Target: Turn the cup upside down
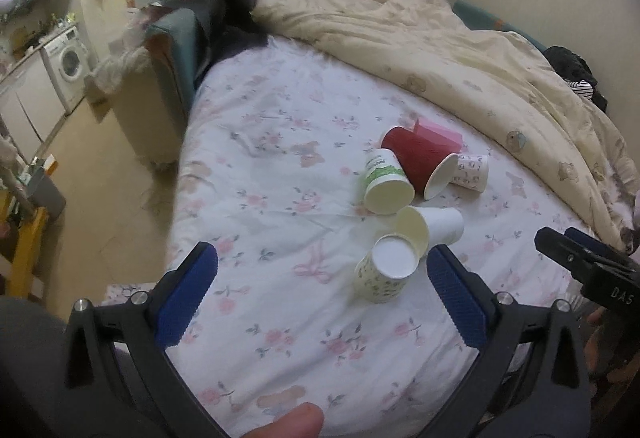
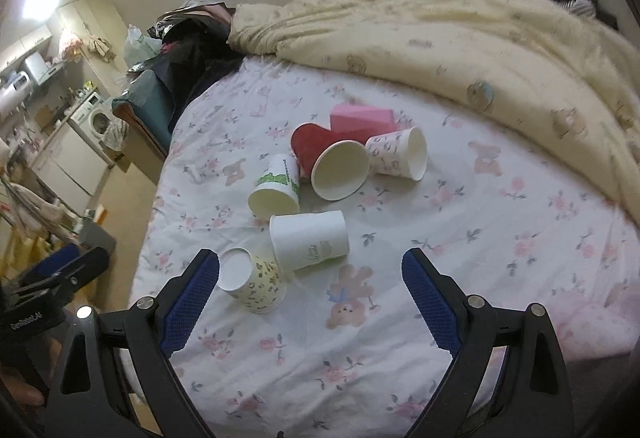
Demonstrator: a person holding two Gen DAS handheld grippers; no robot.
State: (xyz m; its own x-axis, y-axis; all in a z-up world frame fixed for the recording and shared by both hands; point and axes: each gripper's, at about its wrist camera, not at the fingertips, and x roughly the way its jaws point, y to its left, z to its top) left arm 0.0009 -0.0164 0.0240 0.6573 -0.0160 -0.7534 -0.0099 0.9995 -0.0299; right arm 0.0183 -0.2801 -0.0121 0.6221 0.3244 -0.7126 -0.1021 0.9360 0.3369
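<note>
Several paper cups sit on a flowered bed sheet. A yellow patterned cup stands upside down, base up, nearest the grippers. A plain white cup lies on its side behind it. A green-printed cup, a red cup and a pink-printed cup lie on their sides further back. My left gripper is open and empty just before the yellow cup. My right gripper is open and empty near the white cup.
A pink box lies behind the red cup. A cream quilt is bunched along the far and right side. The bed's left edge drops to the floor. Clothes are piled on a green chair.
</note>
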